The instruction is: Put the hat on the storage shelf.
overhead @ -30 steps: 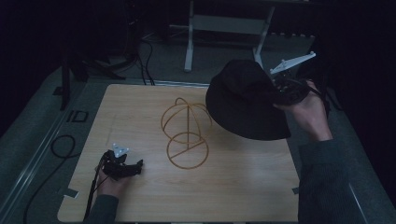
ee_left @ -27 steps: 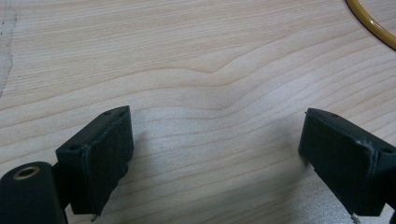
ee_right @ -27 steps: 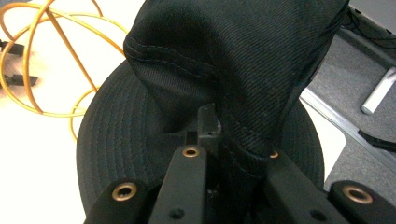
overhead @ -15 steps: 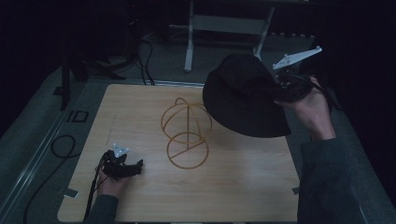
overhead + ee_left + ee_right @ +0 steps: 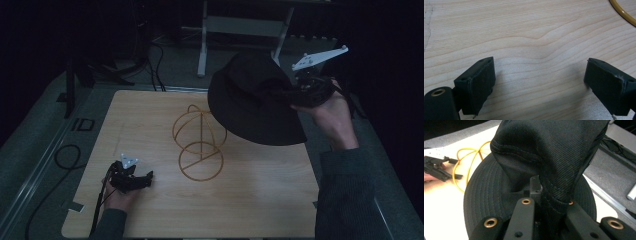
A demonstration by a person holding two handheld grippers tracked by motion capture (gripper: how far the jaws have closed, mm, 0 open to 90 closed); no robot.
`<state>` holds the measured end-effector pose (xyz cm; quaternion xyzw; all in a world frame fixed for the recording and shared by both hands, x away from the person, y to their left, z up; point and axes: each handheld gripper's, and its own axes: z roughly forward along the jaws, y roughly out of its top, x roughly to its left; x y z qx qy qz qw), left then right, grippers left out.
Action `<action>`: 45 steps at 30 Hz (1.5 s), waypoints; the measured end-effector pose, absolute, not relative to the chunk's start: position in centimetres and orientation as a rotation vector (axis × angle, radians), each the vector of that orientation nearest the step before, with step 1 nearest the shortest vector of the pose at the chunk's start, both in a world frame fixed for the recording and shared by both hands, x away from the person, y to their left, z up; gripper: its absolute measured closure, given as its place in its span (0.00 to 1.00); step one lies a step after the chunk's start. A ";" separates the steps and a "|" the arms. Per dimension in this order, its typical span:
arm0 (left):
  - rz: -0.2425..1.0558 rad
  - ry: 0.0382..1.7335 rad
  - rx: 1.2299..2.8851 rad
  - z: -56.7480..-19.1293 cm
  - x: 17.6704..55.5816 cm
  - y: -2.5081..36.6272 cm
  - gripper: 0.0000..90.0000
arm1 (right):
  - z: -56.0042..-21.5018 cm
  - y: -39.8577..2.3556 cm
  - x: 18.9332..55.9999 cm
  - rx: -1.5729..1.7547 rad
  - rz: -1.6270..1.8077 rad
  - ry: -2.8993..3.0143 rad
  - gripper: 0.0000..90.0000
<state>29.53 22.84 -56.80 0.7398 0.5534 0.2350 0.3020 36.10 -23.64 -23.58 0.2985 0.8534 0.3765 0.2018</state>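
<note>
Both right gripper (image 5: 300, 95) jaws tight on black hat (image 5: 250, 100), aloft

A light wooden table (image 5: 260, 200) with a pale, wavy grain stands on grey carpeted floor (image 5: 30, 145). Near the middle of the top sits a yellow wire stand (image 5: 200, 145), its round base ring flat on the wood and its looped frame rising upright above it. At the near left corner the left gripper (image 5: 131, 179) rests low on the tabletop, held in a hand, its jaws spread wide apart with bare wood between them; the stand's ring curves just beyond them in the left gripper view. A black cable (image 5: 62, 160) loops on the floor left of the table, and a small dark outlined mark (image 5: 84, 124) sits at its left edge
</note>
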 end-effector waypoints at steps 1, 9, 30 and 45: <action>0.623 1.467 1.964 -56.8 29.5 22.9 0.12 | -23.5 -23.6 36.1 0.826 1.061 2.384 0.98; 0.622 1.468 1.965 -56.8 29.5 22.9 0.12 | -23.5 -22.8 35.9 0.792 1.125 2.406 0.97; 0.622 1.467 1.965 -56.8 29.5 22.9 0.12 | -24.6 -19.7 35.8 0.691 1.188 2.496 0.97; 0.622 1.468 1.962 -56.8 29.5 22.8 0.12 | -25.7 -17.7 35.6 0.624 1.188 2.568 0.97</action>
